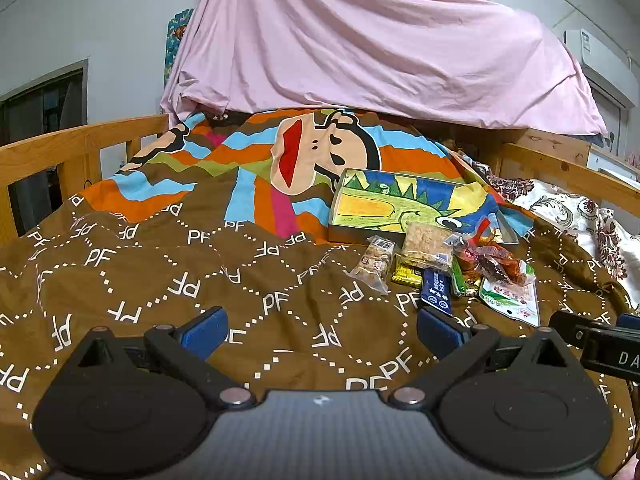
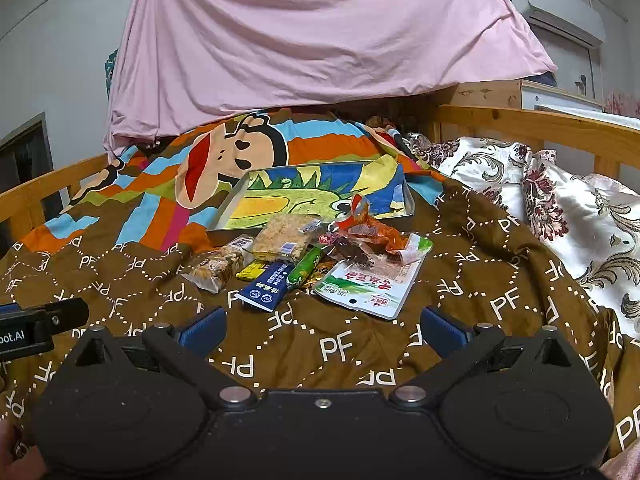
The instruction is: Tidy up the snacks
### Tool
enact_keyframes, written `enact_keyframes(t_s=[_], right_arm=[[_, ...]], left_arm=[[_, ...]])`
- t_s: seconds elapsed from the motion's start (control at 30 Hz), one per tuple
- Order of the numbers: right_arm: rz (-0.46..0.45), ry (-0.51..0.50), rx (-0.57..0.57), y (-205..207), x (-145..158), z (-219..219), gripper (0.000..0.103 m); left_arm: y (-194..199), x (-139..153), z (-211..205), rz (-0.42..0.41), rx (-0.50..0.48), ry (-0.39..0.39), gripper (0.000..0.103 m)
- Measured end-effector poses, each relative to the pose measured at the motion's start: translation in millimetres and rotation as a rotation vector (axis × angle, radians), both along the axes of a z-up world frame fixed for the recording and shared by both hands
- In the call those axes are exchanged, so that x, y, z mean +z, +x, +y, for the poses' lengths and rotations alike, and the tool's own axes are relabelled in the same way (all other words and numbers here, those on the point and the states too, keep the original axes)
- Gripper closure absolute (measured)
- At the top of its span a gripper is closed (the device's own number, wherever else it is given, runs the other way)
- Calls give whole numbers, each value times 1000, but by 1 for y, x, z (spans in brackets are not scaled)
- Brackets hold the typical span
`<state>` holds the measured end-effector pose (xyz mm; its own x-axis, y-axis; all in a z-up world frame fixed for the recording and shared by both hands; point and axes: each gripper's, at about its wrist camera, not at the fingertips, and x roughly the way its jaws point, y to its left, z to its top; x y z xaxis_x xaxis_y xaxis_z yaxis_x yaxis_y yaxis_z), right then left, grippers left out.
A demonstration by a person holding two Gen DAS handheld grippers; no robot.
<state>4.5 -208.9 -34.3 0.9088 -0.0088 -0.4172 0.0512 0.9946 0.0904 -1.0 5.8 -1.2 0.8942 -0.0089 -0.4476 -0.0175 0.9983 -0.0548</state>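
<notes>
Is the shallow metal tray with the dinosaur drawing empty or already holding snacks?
Empty: the shallow metal tray shows only its dinosaur drawing; the snack packets lie on the quilt before it.

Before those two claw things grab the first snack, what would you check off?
1. Left gripper open, holding nothing: ok.
2. Right gripper open, holding nothing: ok.
3. Dinosaur-print tray has free floor space: ok.
4. Nearest snack, the blue packet, lies on top, unpinned: ok.
5. Snack pile separated for single picks: not ok, packets overlap.
6. Tray sits level on the quilt: cannot tell.
</notes>
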Motion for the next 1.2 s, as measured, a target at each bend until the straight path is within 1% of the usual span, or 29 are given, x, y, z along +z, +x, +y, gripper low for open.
enact_keyframes(t_s=[0.97,1.1,1.2], right_arm=[[15,8,2,2,-1,-1,0],[25,12,1,3,-1,-2,0],[54,14,-3,7,-1,-3,1]], left_arm=[[1,-1,2,6,0,6,1],[2,-2,1,12,2,11,1],[4,-3,2,21,2,16,1]])
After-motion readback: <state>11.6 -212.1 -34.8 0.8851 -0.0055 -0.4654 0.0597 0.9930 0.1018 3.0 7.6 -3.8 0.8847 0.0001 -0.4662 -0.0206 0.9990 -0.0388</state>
